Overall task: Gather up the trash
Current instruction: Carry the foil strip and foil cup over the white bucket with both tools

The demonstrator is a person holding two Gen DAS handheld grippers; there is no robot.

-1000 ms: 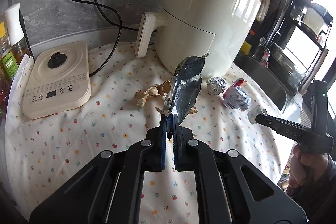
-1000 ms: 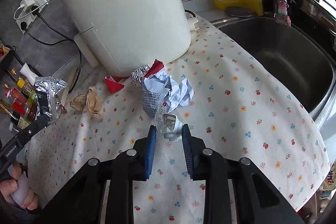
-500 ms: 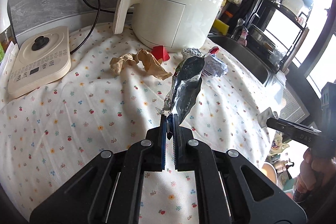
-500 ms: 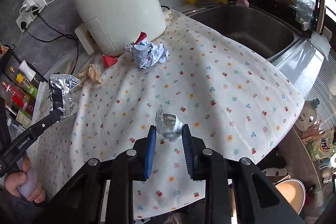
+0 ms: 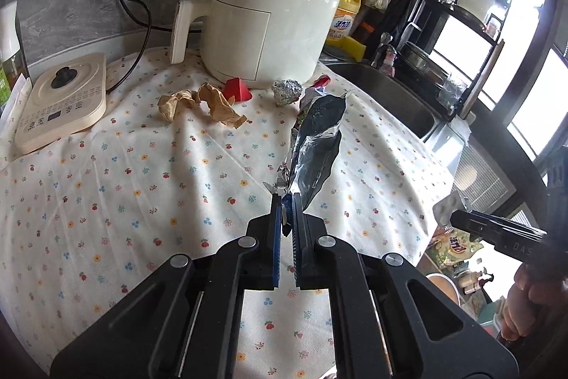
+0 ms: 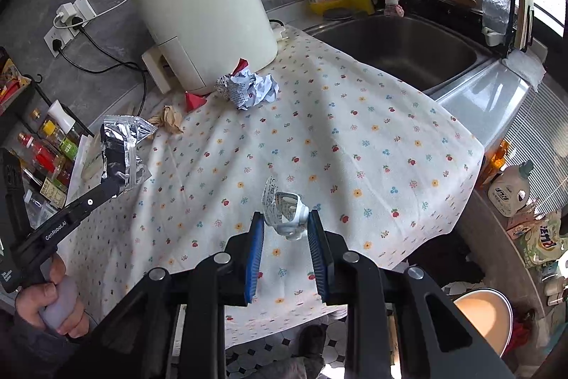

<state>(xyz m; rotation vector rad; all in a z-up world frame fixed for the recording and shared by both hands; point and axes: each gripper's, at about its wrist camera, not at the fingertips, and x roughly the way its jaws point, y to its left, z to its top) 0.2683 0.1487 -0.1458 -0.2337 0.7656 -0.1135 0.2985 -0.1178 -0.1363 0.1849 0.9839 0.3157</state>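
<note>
Two scraps are carried off the floral cloth (image 6: 355, 116).
The foil packet (image 5: 316, 144) is pinched in the left gripper (image 5: 287, 201), the crumpled wrapper (image 6: 285, 212) clamped in the right gripper (image 6: 285, 229); both grips are best kept firm until a bin is reached.

"GenRobot.AI" is printed on the left gripper (image 6: 106, 192) arm; "DAS" (partly cut off) is read on the right gripper (image 5: 448, 214).
</note>
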